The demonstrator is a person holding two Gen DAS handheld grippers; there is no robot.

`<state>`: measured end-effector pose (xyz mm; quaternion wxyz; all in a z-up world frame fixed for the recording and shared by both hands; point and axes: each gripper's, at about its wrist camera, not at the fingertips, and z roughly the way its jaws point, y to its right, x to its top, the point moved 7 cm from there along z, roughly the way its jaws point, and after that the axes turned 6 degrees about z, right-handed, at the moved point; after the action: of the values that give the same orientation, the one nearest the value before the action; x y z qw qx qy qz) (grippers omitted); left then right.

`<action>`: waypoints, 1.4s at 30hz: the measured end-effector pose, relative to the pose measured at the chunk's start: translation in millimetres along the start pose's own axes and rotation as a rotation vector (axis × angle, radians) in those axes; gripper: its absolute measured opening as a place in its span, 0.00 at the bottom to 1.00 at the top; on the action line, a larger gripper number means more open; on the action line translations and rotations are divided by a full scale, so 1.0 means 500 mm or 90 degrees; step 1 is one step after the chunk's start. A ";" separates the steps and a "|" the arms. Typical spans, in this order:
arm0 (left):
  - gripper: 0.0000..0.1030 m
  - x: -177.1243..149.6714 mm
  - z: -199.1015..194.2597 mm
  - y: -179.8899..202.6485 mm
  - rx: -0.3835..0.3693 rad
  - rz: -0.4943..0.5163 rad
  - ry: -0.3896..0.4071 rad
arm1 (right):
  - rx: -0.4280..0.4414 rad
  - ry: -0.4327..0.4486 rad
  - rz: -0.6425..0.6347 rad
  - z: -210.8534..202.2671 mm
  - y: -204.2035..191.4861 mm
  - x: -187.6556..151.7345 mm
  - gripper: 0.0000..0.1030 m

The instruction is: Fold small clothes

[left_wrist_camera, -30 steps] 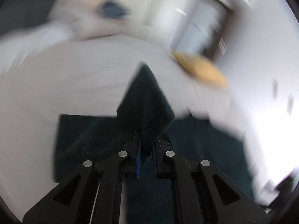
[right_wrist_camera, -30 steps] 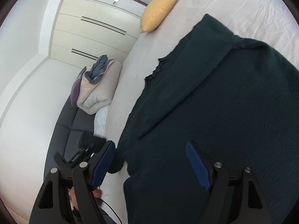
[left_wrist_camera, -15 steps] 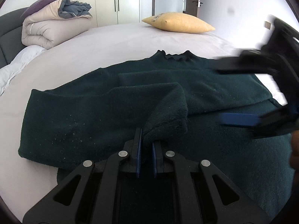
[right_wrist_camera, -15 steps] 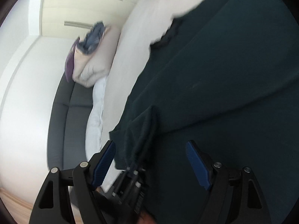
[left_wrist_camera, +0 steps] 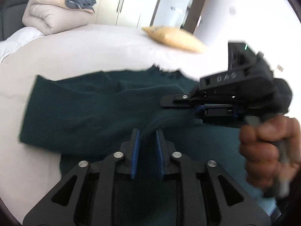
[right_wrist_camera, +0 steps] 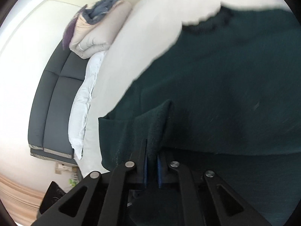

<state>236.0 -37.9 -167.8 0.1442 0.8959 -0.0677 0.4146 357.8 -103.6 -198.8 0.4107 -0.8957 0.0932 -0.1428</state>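
Observation:
A dark green sweater (left_wrist_camera: 84,109) (right_wrist_camera: 225,94) lies spread on the pale bed (left_wrist_camera: 94,47). One sleeve is folded in over its body. At the bottom of the left wrist view, my left gripper (left_wrist_camera: 147,133) has its jaws opening. The blue pads (left_wrist_camera: 135,150) stand slightly apart, with the end of the sleeve fold running loosely between them. My right gripper (left_wrist_camera: 180,108) reaches in from the right, with a hand (left_wrist_camera: 267,145) on its grip. In its own view the right gripper (right_wrist_camera: 151,150) has its jaws closing, and the pads pinch a raised sleeve fold (right_wrist_camera: 160,116).
A yellow pillow (left_wrist_camera: 175,37) lies at the far side of the bed. A folded duvet (left_wrist_camera: 56,17) (right_wrist_camera: 94,35) is stacked by the grey headboard (right_wrist_camera: 54,94). White wardrobe doors and a door stand behind. Bare sheet lies left of the sweater.
My right gripper swung in over the sweater and went from wide open to pinching the sleeve fold. The left pads, earlier tight on that fold, have parted a little.

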 end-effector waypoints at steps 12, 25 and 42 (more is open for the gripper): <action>0.17 -0.026 -0.064 -0.216 0.036 -0.213 0.021 | -0.174 0.125 0.021 -0.201 0.185 0.112 0.09; 0.17 0.128 -0.069 -0.294 0.060 -0.169 0.044 | -0.237 0.146 0.050 -0.246 0.261 0.139 0.09; 0.17 0.136 0.167 -0.199 0.099 0.001 -0.132 | -0.248 0.134 0.059 -0.237 0.284 0.145 0.08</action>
<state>364.5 30.0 -187.4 0.0664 0.9425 -0.0504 0.3236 379.8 -300.1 -220.4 0.2242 -0.9329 0.2027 -0.1957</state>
